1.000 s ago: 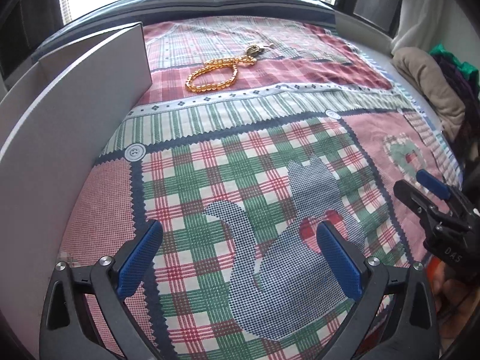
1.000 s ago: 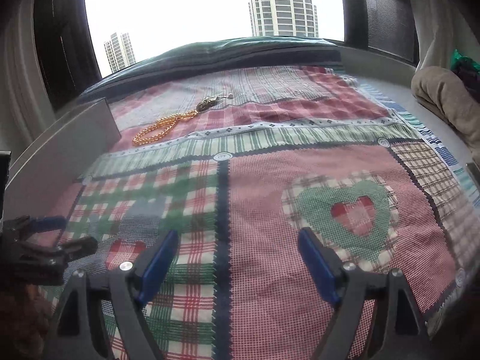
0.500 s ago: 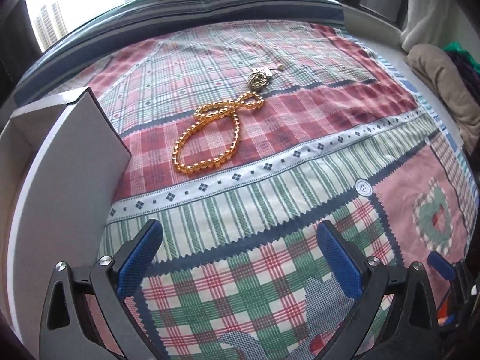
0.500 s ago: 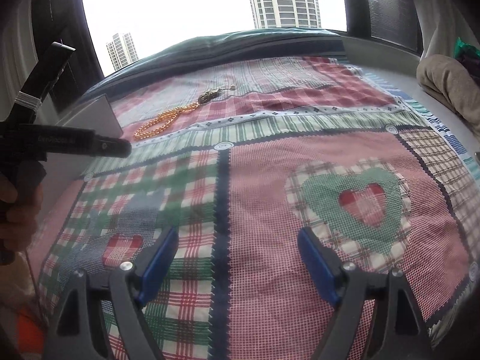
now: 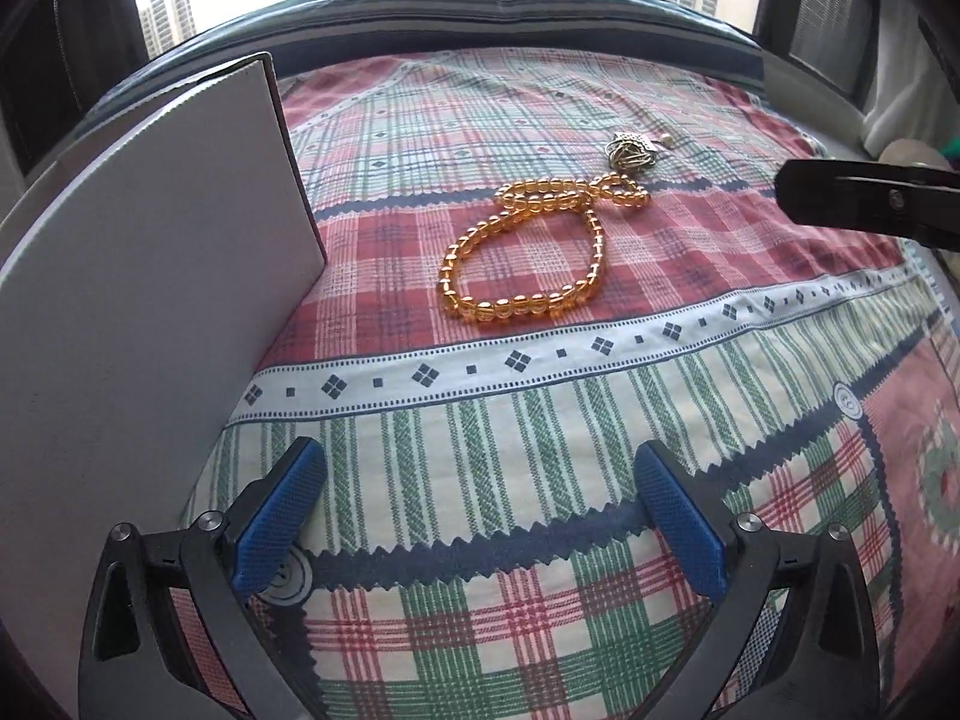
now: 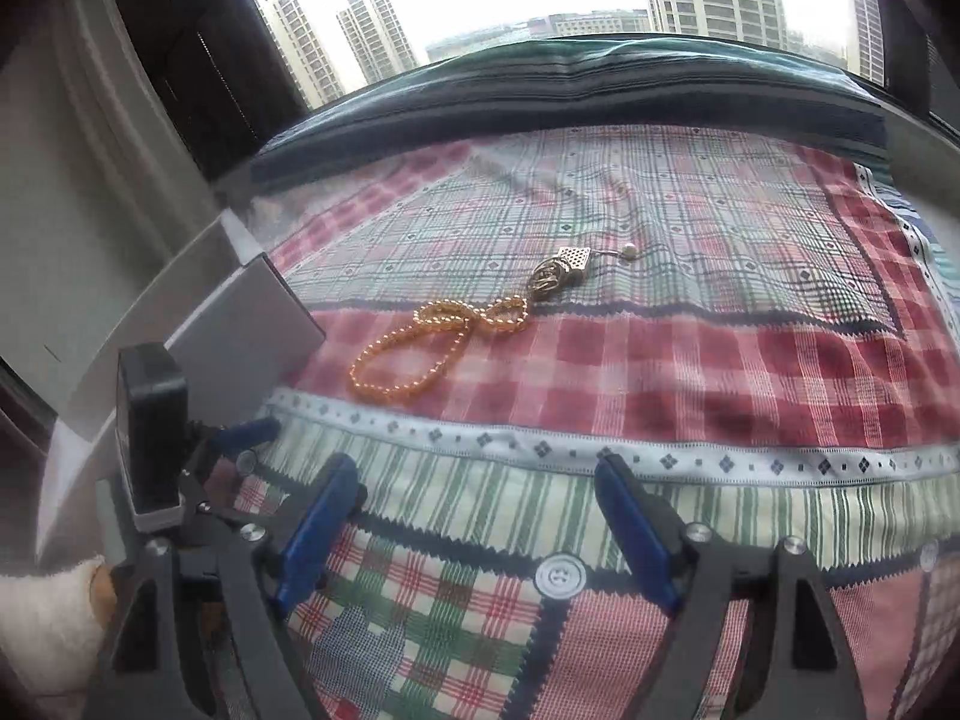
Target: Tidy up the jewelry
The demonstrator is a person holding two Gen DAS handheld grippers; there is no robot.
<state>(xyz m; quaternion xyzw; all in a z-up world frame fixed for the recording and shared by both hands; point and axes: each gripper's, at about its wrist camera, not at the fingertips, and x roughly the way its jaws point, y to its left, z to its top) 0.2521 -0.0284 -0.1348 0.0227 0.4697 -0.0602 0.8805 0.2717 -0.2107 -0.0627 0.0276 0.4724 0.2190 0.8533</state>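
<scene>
An amber bead necklace (image 5: 528, 252) lies twisted in a figure eight on the patchwork bedspread (image 5: 540, 420); it also shows as the amber necklace (image 6: 432, 342) in the right wrist view. Just beyond it sits a small tangle of gold jewelry (image 5: 630, 150), with a pearl earring (image 6: 629, 251) beside the gold tangle (image 6: 558, 273). My left gripper (image 5: 480, 510) hovers open short of the necklace, nothing between its blue pads. My right gripper (image 6: 474, 531) is also open and empty, further back. A white open box (image 5: 138, 276) stands left of the necklace.
The white box (image 6: 240, 330) has tall walls close to my left gripper's left finger. Part of the right gripper's black body (image 5: 870, 204) juts in at the right of the left wrist view. A window and dark bolster (image 6: 570, 96) bound the bed's far side.
Both grippers have moved forward over the bedspread toward the necklace, which now looks larger and nearer. The right gripper swung forward most in the last half second. Both stayed open.
</scene>
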